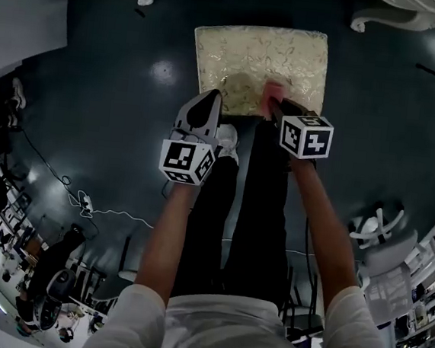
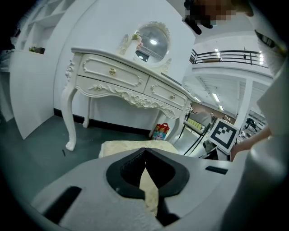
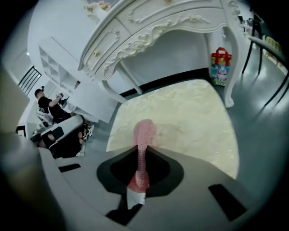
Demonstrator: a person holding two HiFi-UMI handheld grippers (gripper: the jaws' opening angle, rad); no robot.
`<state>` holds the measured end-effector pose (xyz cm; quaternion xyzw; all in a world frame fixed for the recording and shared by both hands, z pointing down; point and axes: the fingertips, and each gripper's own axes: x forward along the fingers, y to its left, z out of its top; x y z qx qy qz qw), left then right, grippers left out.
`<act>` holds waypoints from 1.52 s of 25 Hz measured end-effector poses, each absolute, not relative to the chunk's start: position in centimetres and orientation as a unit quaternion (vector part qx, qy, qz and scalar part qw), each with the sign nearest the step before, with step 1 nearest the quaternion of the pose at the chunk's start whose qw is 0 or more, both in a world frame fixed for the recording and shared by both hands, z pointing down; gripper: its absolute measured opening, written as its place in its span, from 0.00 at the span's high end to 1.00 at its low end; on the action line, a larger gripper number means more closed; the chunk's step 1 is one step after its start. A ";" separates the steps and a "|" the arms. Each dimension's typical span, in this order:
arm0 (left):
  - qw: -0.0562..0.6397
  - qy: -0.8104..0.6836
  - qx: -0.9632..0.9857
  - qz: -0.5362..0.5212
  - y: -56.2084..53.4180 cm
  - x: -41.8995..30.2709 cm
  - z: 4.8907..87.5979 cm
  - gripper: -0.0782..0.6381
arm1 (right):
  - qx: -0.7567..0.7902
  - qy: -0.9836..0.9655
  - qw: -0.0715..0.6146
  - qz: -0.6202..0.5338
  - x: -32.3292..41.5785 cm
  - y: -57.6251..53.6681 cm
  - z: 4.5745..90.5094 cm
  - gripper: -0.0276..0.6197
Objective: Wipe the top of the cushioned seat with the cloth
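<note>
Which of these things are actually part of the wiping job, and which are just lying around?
In the job: cushioned seat; pink cloth; right gripper, shut on the cloth.

Not in the job: white dressing table; red gift bag; floor cable; left gripper, shut and empty.

Pink cloth (image 3: pixel 143 133), pinched upright, rests on the cream floral cushioned seat (image 1: pixel 244 57).

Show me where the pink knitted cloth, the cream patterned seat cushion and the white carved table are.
pink knitted cloth (image 3: pixel 143 133): right gripper view, its rounded upper end.
cream patterned seat cushion (image 1: pixel 244 57): head view, bare part of its top.
white carved table (image 2: pixel 113 72): left gripper view, left drawer front.
</note>
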<state>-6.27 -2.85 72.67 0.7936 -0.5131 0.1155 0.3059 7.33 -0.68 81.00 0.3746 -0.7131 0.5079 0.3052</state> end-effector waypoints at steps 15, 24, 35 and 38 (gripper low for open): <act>0.309 -0.574 0.748 0.124 2.7 -16.7 72.5 0.87 | 0.273 -0.750 0.365 0.479 -10.7 4.4 84.4 0.91; 0.319 -0.496 0.797 0.128 1.2 -7.4 73.0 0.87 | 0.349 -0.714 0.359 0.488 1.9 2.9 83.7 0.91; 0.313 -0.364 0.865 0.147 -0.6 8.5 73.1 0.87 | 0.440 -0.666 0.351 0.489 18.7 0.9 83.6 0.91; 0.309 -0.351 0.871 0.151 -1.3 10.6 73.0 0.87 | 0.460 -0.651 0.354 0.488 21.7 0.8 83.8 0.91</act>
